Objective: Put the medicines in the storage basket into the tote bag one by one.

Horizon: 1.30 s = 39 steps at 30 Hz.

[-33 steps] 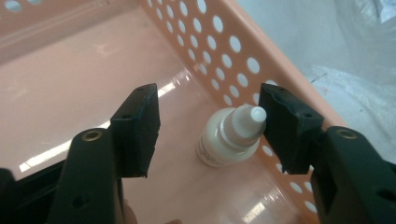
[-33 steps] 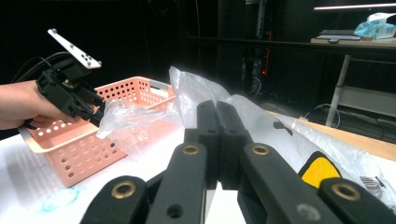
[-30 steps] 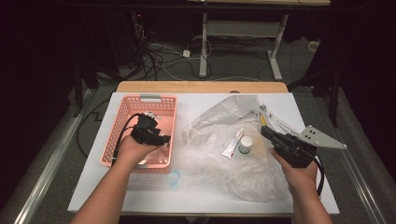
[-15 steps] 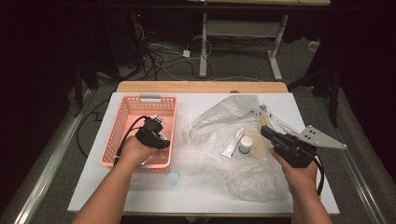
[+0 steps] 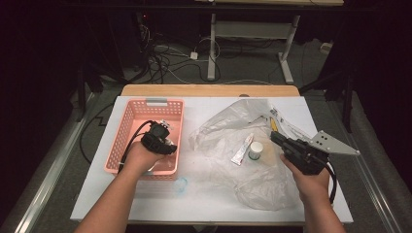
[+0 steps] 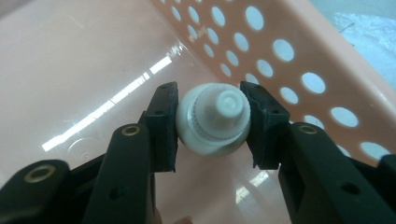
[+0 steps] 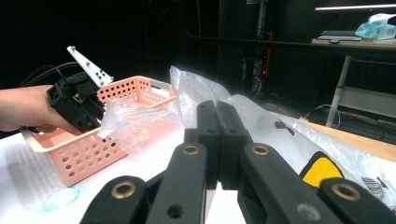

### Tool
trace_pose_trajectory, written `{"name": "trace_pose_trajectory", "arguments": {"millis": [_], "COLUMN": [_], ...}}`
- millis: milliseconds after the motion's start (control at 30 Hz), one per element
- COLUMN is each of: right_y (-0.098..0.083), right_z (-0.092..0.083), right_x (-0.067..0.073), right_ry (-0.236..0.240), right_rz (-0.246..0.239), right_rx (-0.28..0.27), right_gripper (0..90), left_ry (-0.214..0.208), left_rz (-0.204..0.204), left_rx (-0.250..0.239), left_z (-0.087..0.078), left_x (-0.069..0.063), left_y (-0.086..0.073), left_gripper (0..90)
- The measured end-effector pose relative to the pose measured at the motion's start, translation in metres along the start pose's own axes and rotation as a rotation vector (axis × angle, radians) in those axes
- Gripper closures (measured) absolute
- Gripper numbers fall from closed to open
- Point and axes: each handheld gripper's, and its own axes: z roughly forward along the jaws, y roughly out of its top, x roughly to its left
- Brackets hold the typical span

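Left tool (image 6: 212, 123) is inside the pink basket (image 5: 127, 128), and its two black jaws are clamped on a small white bottle (image 6: 214, 119). They have just been closing on it. The bottle sits between the pads, its cap end turned toward the camera of this tool, and the perforated wall of the basket stands just behind it. Right tool (image 7: 216, 122) has its jaws pressed together with nothing between them. It rests low over the white table (image 5: 204, 204), well apart from the left tool. Just in front of it lies a crumpled clear plastic bag (image 5: 243, 145), with a small white-capped jar (image 5: 255, 150) and a flat tube (image 5: 242, 149) on it.
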Motion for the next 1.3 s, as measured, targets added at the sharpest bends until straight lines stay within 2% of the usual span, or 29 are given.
{"name": "trace_pose_trajectory", "arguments": {"millis": [167, 367, 500, 633, 933, 1033, 1133, 1300], "right_y": [0.0, 0.0, 0.001, 0.0, 0.001, 0.001, 0.0, 0.0], "right_z": [-0.001, 0.001, 0.0, 0.0, 0.0, 0.0, 0.001, 0.0], "right_x": [0.0, 0.0, 0.001, 0.0, 0.001, 0.002, 0.002, 0.002], "right_ry": [0.001, -0.003, 0.001, 0.001, -0.002, -0.002, 0.0, -0.001], "right_rz": [-0.001, 0.004, 0.0, -0.003, -0.005, -0.001, -0.005, -0.004], "right_rx": [-0.003, 0.002, -0.001, 0.0, 0.0, 0.004, 0.002, 0.005], "right_gripper": [90.0, 90.0, 90.0, 90.0, 90.0, 90.0, 90.0, 90.0], "left_ry": [0.016, 0.018, 0.022, 0.014, 0.004, 0.016, 0.02, 0.002], "left_rz": [0.004, -0.035, -0.037, -0.038, -0.039, -0.03, -0.036, -0.056], "left_rx": [-0.042, -0.098, -0.14, -0.197, -0.273, -0.293, -0.321, -0.379], "left_z": [-0.008, -0.022, -0.031, -0.04, -0.051, -0.053, -0.054, -0.059], "left_x": [-0.001, 0.002, 0.001, -0.003, -0.012, -0.015, -0.017, -0.022], "left_y": [-0.001, -0.004, -0.008, -0.015, -0.031, -0.036, -0.042, -0.052], "left_gripper": [57.6, 57.6, 57.6, 57.6, 57.6, 57.6, 57.6, 57.6]}}
